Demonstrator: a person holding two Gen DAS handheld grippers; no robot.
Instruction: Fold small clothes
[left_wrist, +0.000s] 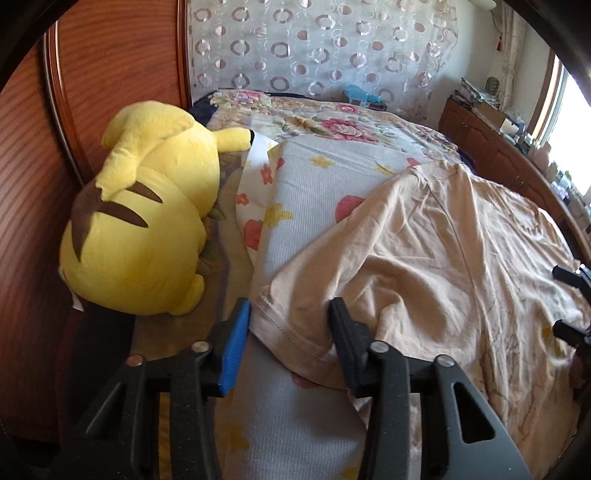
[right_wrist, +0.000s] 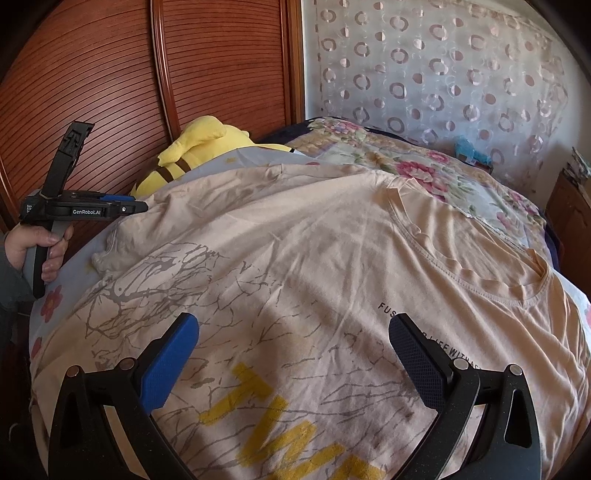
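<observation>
Left wrist view is showing the left claw (left_wrist: 291, 321) with its jaws part-way apart around the hemmed edge of a sleeve of the peach T-shirt (left_wrist: 424, 243); the cloth is sitting between the blue and black fingers, though whether the pads are pressing it I cannot tell. The T-shirt is lying spread and wrinkled, front up, on a bed (left_wrist: 314, 184) covered by a pale blue flowered blanket. It is bearing a grey branch-like print, yellow block letters and small dark text near the ribbed neckline (seen best from the right wrist). A yellow Pikachu plush (left_wrist: 144, 210) is lying beside the wooden headboard (left_wrist: 33, 206). The right claw (right_wrist: 295, 354) is hovering wide apart over the shirt's chest, holding nothing.
</observation>
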